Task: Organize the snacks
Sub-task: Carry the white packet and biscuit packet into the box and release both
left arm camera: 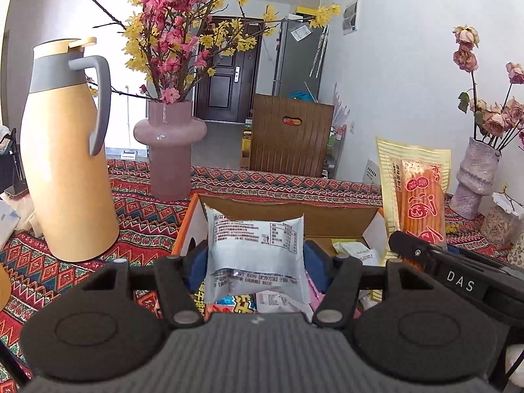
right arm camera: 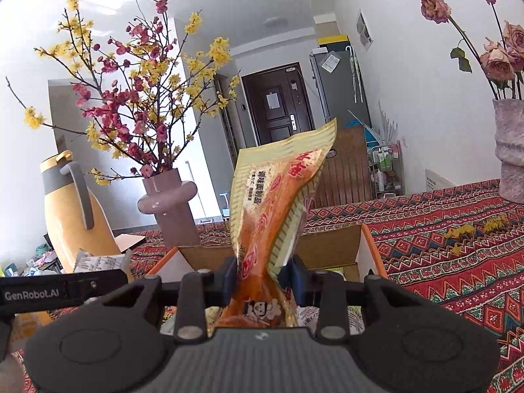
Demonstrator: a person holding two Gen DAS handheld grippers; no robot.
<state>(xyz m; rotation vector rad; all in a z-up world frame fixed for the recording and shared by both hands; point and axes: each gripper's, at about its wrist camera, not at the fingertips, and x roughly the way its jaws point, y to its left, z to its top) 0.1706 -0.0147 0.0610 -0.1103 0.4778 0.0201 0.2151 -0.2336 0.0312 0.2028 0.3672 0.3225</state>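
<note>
My left gripper (left arm camera: 255,262) is shut on a white snack packet (left arm camera: 257,249) with black print, held upright above an open cardboard box (left arm camera: 281,211) with orange edges. More snack packs (left arm camera: 242,304) lie inside the box below it. My right gripper (right arm camera: 263,278) is shut on a long orange and yellow snack bag (right arm camera: 271,203), which stands up and bends to the right over the same box (right arm camera: 330,245). In the left wrist view that orange bag (left arm camera: 416,196) shows at the right, above the right gripper's black body (left arm camera: 458,278).
A patterned red cloth (left arm camera: 65,262) covers the table. A yellow thermos jug (left arm camera: 65,150) stands left, a pink vase (left arm camera: 168,150) with blossom branches behind the box, a grey vase (right arm camera: 509,154) of dried roses at right. A wooden chair back (left arm camera: 290,134) stands beyond the table.
</note>
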